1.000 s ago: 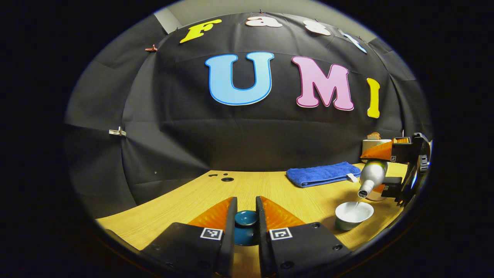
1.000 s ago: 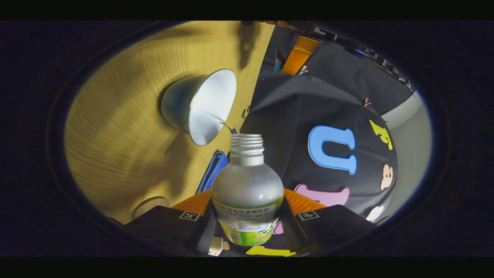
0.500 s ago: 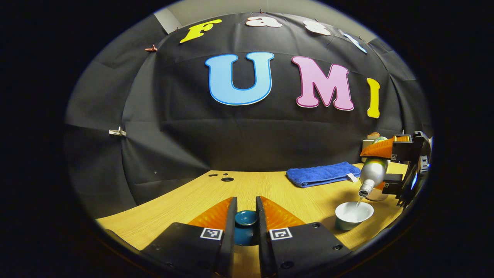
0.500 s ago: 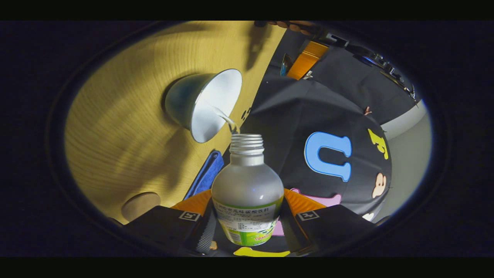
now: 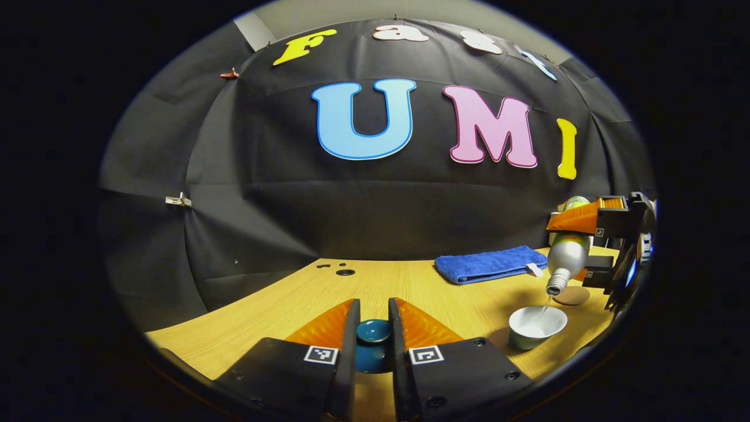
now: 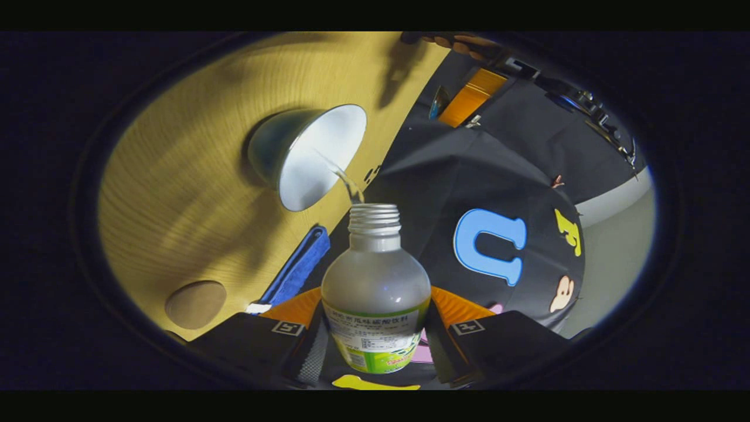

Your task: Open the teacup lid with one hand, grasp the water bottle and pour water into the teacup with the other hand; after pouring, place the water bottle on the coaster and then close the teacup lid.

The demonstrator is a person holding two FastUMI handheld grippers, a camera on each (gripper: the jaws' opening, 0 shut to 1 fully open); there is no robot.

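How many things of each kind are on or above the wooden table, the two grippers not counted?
White-lined teacup: 1
Dark blue teacup lid: 1
Clear plastic water bottle: 1
Round cork coaster: 1
Folded blue towel: 1
Total: 5

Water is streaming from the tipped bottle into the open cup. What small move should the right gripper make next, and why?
Probably tip the bottle back upright to cut the stream. It is tilted neck-down over the cup, which already holds water, and the coaster lies free beside it. The right gripper grips the bottle; the left gripper holds the lid.
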